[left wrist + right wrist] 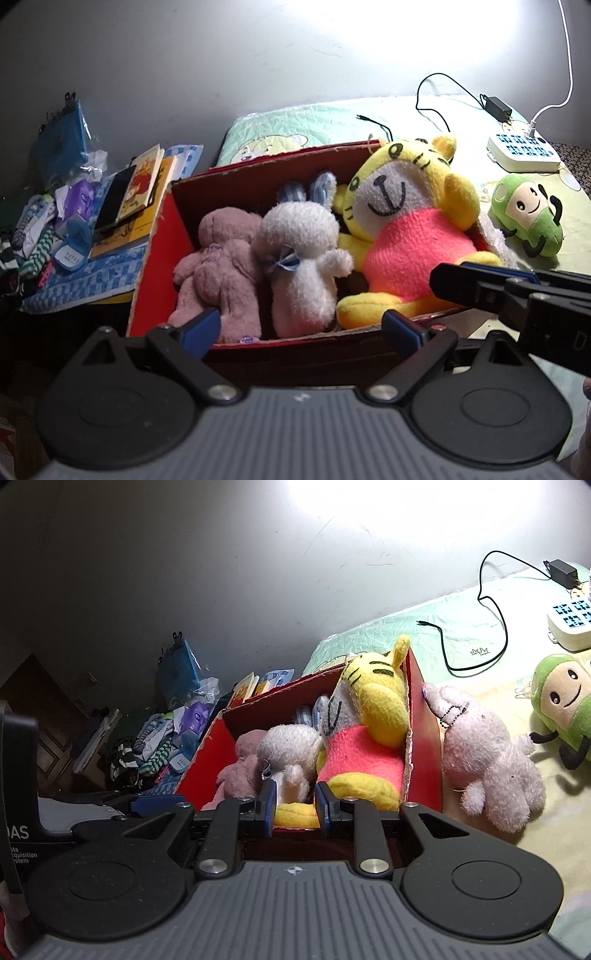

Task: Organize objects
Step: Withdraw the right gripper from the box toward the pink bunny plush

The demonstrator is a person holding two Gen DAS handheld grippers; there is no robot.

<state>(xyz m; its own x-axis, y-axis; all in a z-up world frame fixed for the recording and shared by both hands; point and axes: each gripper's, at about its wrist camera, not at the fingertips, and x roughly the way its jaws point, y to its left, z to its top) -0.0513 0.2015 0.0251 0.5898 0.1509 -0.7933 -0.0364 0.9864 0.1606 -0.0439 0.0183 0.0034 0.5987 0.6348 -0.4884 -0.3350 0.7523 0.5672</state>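
Left tool [301, 326] spread, right tool [294, 805] narrowly apart; pale plush [487, 760] outside red box [424, 746].

My bed [461, 110], under a pale green and yellow quilted cover, carries the red cardboard box [155, 266], 1 green plush [528, 218], 1 pale pink plush [487, 760] against the box's wall, a white power strip [522, 153] and a black adapter [496, 107].

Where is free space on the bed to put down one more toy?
Bare quilt lies beyond the red box, around the black cable. Crowded: the box is full, and a pale plush and green plush fill its right side.
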